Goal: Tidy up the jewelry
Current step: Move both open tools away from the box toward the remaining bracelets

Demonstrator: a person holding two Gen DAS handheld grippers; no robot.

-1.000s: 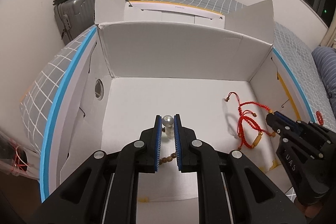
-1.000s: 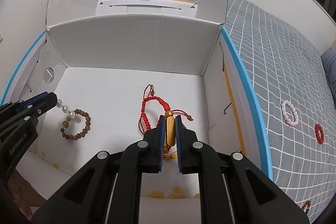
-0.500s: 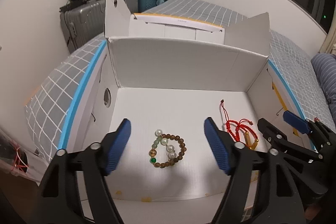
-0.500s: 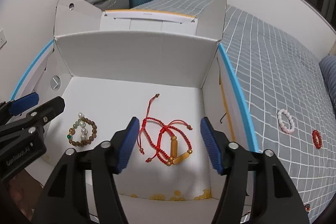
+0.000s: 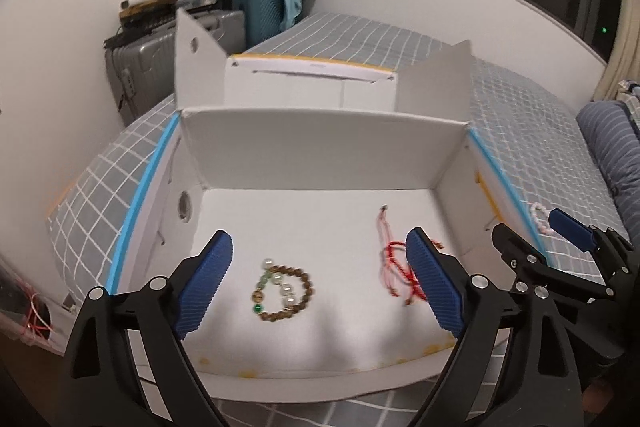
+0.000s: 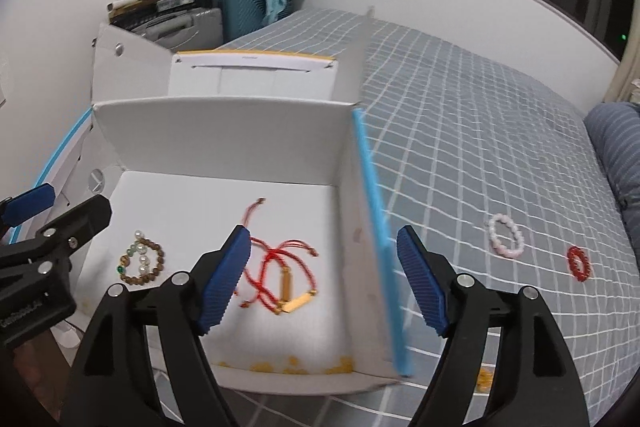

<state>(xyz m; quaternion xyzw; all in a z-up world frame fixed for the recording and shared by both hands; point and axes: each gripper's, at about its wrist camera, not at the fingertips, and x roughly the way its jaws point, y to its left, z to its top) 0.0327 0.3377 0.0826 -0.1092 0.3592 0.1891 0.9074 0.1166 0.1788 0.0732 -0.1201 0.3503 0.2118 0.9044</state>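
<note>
A: Starting nearest, the left gripper [image 5: 316,279] stands spread wide, its jaws having just been opening, nothing pinched between its blue pads [image 5: 204,287]. The wooden bead bracelet [image 5: 282,291] lies flat on the box floor between them, touching neither.

B: And the other tool?

A: The right gripper [image 6: 324,275] is likewise spread, jaws just opened and empty. The red cord bracelets [image 6: 280,267] with their gold tubes lie on the floor at its nine o'clock, partly behind the left pad.

B: Why there?

A: I judge both pieces were set down deliberately (one per hand), well apart so cords and beads don't tangle.

B: Room to move?

A: The white cardboard box [image 6: 224,143] has a low near wall at six o'clock, easy to clear. Its blue-edged right wall [image 6: 376,227] runs between the right gripper's pads, so that hand must mind the edge when moving toward three o'clock.

B: Farther out?

A: On the checked bedspread [image 6: 460,131], at two o'clock, a pink bead bracelet [image 6: 506,235] and, just beyond, a red bead bracelet [image 6: 578,263] wait in open space. Suitcases [image 6: 240,3] stand at twelve, well away.
</note>
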